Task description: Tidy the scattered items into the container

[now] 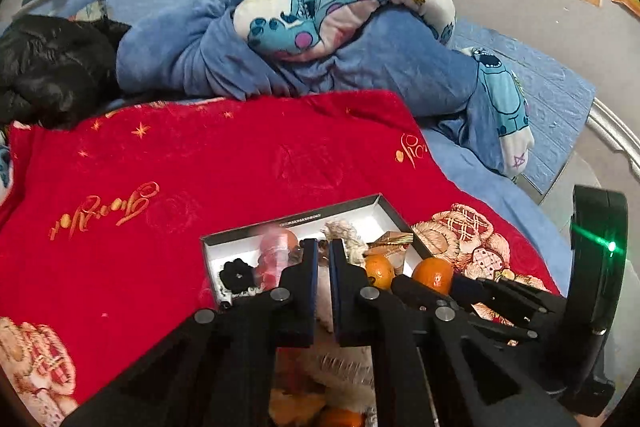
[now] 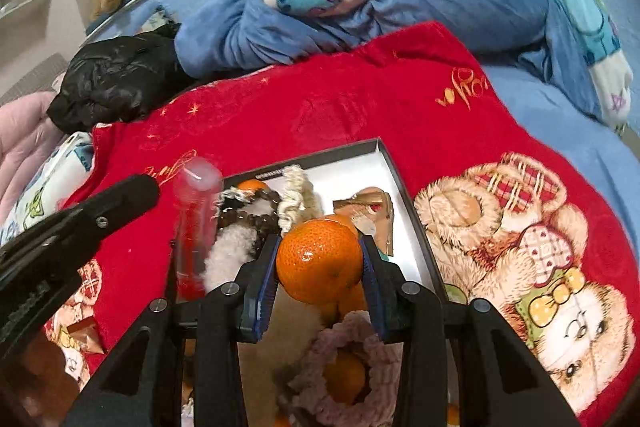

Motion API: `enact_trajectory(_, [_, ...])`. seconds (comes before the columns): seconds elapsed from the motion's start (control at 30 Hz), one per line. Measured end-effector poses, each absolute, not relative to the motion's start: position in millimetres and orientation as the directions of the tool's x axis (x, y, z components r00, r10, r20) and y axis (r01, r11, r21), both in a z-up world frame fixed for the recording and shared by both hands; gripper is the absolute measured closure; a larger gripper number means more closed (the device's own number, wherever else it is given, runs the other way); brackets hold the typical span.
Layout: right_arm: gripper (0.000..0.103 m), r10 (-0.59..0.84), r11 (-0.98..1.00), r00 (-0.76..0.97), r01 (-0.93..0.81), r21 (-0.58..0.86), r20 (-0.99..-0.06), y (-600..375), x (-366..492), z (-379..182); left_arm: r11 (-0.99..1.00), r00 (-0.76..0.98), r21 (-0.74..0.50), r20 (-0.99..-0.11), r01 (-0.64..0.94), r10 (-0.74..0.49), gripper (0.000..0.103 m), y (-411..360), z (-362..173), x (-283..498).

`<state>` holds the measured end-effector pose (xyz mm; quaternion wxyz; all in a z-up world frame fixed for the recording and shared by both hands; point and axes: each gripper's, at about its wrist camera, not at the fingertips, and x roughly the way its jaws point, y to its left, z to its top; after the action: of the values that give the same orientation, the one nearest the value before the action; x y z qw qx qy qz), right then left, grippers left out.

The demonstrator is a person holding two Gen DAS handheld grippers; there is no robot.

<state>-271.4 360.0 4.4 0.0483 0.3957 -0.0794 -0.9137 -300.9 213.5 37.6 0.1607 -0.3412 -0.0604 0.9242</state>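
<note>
Right claw (image 2: 320,263) clamps a tangerine (image 2: 318,259) above the box (image 2: 394,167).

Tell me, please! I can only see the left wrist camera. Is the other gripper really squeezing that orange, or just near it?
Observer: Really squeezing. In the right wrist view, the right gripper has both pads pressed against the orange.
Operator: Is it above the box?
Observer: It looks so. From there the orange sits in front of the open box and its white floor.
Operator: What is my left gripper hiding?
Observer: A string of dark beads lying across a white fluffy thing in the box.
</note>
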Motion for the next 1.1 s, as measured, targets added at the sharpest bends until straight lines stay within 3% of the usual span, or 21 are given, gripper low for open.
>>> enact_trajectory(0.17, [0.065, -0.154, -0.983, -0.658, 0.025, 0.183, -0.737, 361.3, -277.2, -7.5, -0.926, -0.700, -0.274, -0.607, -0.258, 0.375, 0.095, 206.3, 26.6, -304.7])
enact_trajectory(0.23, [0.062, -0.155, -0.983, -0.658, 0.026, 0.184, -0.737, 361.7, -276.9, -7.5, -0.925, -0.698, -0.281, -0.609, -0.256, 0.378, 0.084, 201.8, 28.3, -303.1])
enact_trajectory(0.33, [0.047, -0.169, -0.979, -0.679, 0.031, 0.201, -0.715, 362.8, -273.6, -1.1, -0.934, -0.720, -0.251, -0.597, -0.253, 0.355, 0.052, 195.5, 35.6, -296.3])
enact_trajectory(0.37, [0.037, -0.177, -0.977, -0.685, 0.035, 0.210, -0.707, 363.1, -272.2, 1.8, -0.935, -0.727, -0.246, -0.589, -0.255, 0.353, 0.028, 193.2, 38.7, -294.0])
enact_trajectory(0.4, [0.030, -0.183, -0.975, -0.693, 0.038, 0.218, -0.697, 363.5, -270.5, 5.6, -0.935, -0.736, -0.243, -0.577, -0.258, 0.353, 0.014, 190.3, 42.7, -290.8])
enact_trajectory(0.57, [0.000, -0.161, -0.978, -0.734, 0.029, 0.206, -0.660, 363.3, -258.7, 24.3, -0.942, -0.781, -0.231, -0.529, -0.244, 0.332, 0.001, 169.1, 66.5, -273.0])
enact_trajectory(1.1, [0.000, -0.246, -0.967, -0.807, 0.162, 0.199, -0.537, 292.7, -183.1, 77.1, -0.998, -0.911, 0.006, -0.410, -0.058, 0.051, 0.000, 107.9, 151.1, -153.1])
